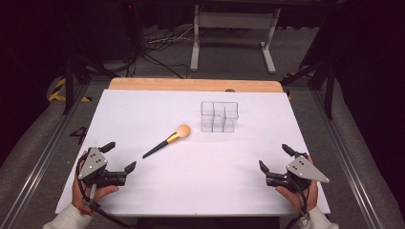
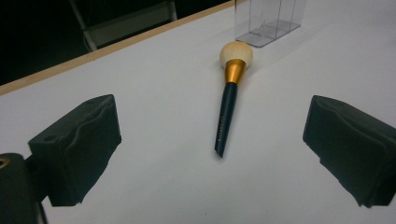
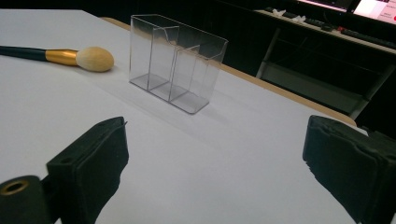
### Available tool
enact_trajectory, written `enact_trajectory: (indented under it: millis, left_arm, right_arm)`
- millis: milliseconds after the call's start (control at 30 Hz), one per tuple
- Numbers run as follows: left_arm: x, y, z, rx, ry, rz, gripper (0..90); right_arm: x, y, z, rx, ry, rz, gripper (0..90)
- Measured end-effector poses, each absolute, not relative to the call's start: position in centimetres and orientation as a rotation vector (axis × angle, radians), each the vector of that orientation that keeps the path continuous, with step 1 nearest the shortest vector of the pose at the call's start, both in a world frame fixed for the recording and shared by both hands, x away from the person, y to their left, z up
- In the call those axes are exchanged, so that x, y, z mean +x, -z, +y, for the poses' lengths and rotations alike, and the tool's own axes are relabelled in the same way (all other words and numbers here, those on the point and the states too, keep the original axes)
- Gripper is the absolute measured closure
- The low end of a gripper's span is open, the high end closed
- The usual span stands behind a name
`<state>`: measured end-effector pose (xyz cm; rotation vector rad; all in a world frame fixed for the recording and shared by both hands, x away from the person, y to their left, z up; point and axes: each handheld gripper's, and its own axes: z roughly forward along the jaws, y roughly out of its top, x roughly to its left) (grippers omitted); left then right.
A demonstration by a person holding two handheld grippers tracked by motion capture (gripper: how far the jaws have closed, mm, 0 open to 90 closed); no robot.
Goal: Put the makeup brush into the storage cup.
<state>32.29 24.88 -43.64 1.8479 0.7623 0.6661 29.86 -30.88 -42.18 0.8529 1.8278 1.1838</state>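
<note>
A makeup brush (image 1: 168, 140) with a dark handle, gold ferrule and cream head lies flat on the white table (image 1: 143, 109), left of centre. Behind it to the right stands a clear plastic organiser (image 1: 219, 116) with open compartments, nothing in it. My left gripper (image 1: 119, 156) rests open near the front left corner, and its own view has the brush (image 2: 229, 93) lying ahead between the jaws, handle end nearest. My right gripper (image 1: 274, 157) is open near the front right, facing the organiser (image 3: 175, 60) with the brush head (image 3: 95, 59) to its left.
A wooden strip (image 1: 191, 85) runs along the table's far edge. Beyond it stand a white metal frame (image 1: 234, 28) and loose cables on a dark floor. Rails run along both sides of the table.
</note>
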Motion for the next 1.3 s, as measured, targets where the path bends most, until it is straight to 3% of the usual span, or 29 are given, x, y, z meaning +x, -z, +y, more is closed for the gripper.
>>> enact_trajectory:
  millis: [733,1300]
  left_arm:
    - [32.8,43.8,25.3,1.889,-0.613,0.815,6.2]
    - [36.3,41.8,23.5,2.133,-0.580,0.772,8.0]
  right_arm:
    - [30.1,42.5,-30.8,0.859,-1.177,1.864,8.4]
    - [30.5,42.9,-30.8,0.883,-1.146,1.898,8.4]
